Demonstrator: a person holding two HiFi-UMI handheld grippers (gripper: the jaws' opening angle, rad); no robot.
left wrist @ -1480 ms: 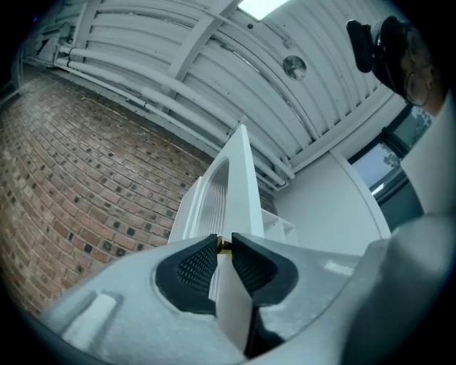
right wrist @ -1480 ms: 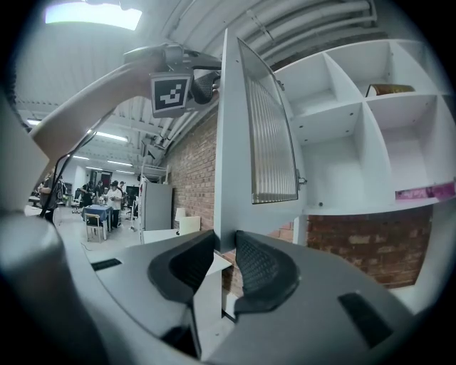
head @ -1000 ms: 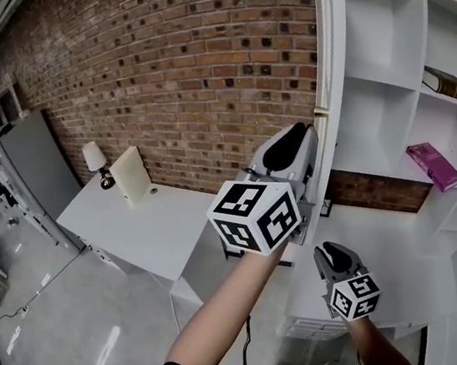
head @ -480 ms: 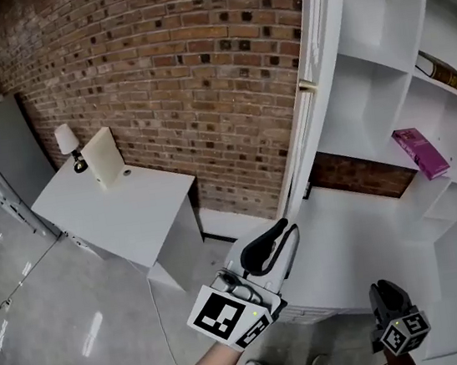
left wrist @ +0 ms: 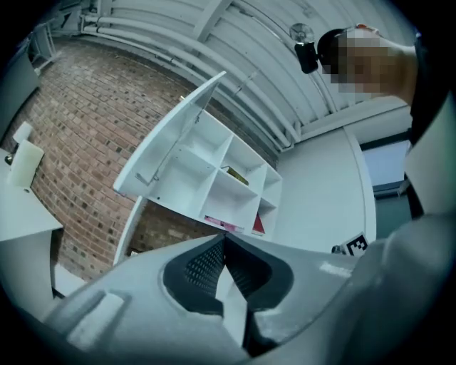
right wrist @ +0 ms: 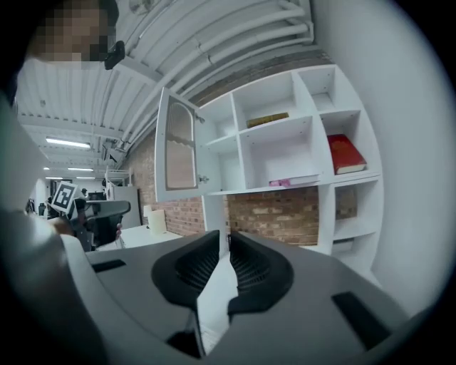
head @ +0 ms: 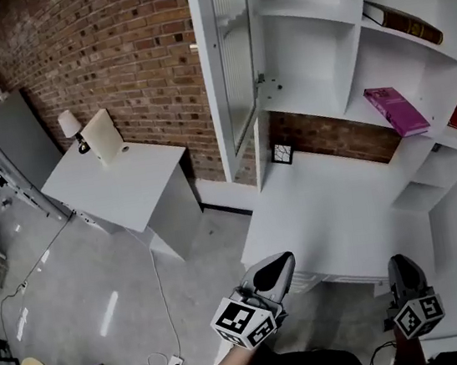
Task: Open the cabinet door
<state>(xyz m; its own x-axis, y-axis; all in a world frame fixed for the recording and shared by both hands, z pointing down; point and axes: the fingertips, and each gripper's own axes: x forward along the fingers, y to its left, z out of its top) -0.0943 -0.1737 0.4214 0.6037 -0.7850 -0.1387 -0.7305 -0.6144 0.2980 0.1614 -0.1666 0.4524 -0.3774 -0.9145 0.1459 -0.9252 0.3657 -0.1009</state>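
1. The cabinet door [head: 225, 68] stands swung out to the left of the white cabinet, edge-on to the brick wall, with the shelves behind it bare to view; the task looks done. Nothing holds the door, so I judge it could drift back on its hinges and cover the shelves again
2. The left gripper [head: 276, 265] hangs low, well apart from the door; its fingers have just been closing and now meet at the tips with nothing between them. Any correction would need a fresh reach and a reopening first
3. The right gripper [head: 402, 267] sits low too, near the front edge of the white table [head: 335, 221] under the shelves. Its fingers are closed to a thin slit, empty; a careless lift could knock that edge
4. If pushed wider, the door might strike the wall or strain its hinges
5. A cable [head: 156, 289] trails over the floor at the left; stepping that way could snag it
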